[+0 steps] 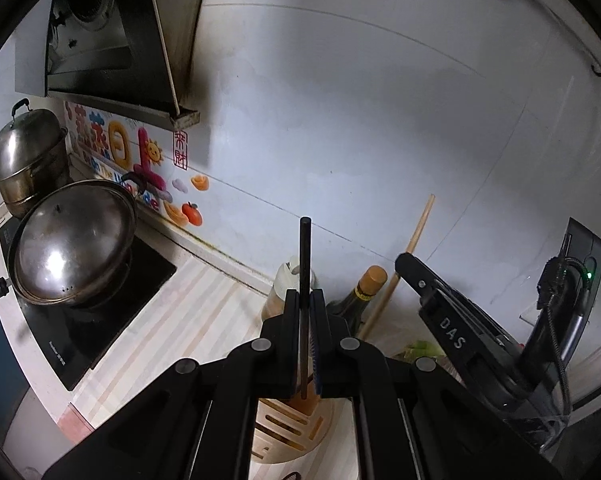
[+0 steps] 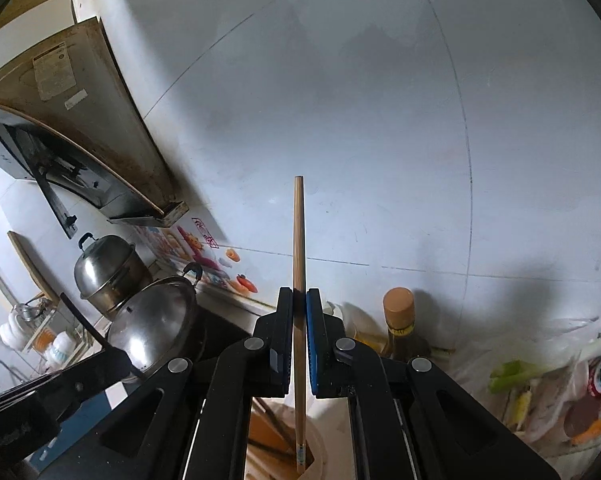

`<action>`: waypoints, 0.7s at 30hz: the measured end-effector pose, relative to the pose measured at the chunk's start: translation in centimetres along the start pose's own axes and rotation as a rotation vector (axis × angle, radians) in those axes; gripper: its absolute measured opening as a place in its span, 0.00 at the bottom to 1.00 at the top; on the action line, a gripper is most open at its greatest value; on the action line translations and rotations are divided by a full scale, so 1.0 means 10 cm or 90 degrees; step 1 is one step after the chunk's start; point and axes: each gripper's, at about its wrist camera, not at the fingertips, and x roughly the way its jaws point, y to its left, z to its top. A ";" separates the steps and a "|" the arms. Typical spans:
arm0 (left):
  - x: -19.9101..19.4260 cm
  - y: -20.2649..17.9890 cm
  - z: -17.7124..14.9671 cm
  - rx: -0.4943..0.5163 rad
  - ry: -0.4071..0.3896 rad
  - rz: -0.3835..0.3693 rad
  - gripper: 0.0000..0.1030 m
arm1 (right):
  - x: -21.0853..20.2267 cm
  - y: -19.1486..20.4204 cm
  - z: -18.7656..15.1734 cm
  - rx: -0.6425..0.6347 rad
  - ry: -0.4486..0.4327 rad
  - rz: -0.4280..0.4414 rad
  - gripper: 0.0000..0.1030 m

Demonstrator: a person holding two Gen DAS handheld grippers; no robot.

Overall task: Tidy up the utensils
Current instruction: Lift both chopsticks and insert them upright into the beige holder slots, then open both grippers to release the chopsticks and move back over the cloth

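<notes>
- Left gripper (image 1: 305, 300) pinches a dark chopstick (image 1: 304, 256) upright, its lower end in the slotted holder (image 1: 288, 432).
- Right gripper (image 2: 299, 300) pinches a wooden chopstick (image 2: 298, 240) upright, tip down in the holder (image 2: 316, 452).

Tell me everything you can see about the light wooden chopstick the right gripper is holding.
The light wooden chopstick is a slim, pale tan stick that looks like bamboo, with a small blue-patterned band near its lower end. It stands nearly upright, clamped partway along between the jaws of the right gripper. Its blunt top rises in front of the white wall; its lower end dips into the cream holder below. Whether it touches the holder cannot be told.
</notes>
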 end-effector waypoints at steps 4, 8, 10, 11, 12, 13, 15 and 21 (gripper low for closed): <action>0.07 -0.03 -0.05 0.003 0.021 -0.004 0.02 | 0.07 0.01 -0.06 -0.016 0.007 -0.002 0.06; 0.15 -0.02 -0.12 -0.009 0.057 -0.018 0.04 | 0.18 0.00 -0.15 -0.035 0.057 0.010 0.06; 0.16 0.00 -0.14 -0.027 0.073 -0.025 0.05 | 0.20 -0.04 -0.18 -0.028 0.087 0.019 0.08; 0.15 0.00 -0.15 -0.030 0.078 -0.023 0.05 | 0.21 -0.06 -0.19 -0.023 0.104 0.023 0.09; 0.11 -0.01 -0.15 -0.030 0.076 -0.020 0.08 | 0.20 -0.10 -0.20 -0.012 0.122 0.031 0.20; 0.08 -0.01 -0.16 -0.030 0.073 -0.016 0.09 | 0.17 -0.14 -0.21 -0.001 0.131 0.036 0.41; -0.01 -0.01 -0.17 -0.027 0.058 -0.004 0.32 | 0.05 -0.23 -0.22 0.016 0.133 0.041 0.61; -0.36 0.03 -0.36 -0.021 0.009 0.053 0.86 | -0.48 -0.55 -0.32 0.046 0.129 -0.008 0.79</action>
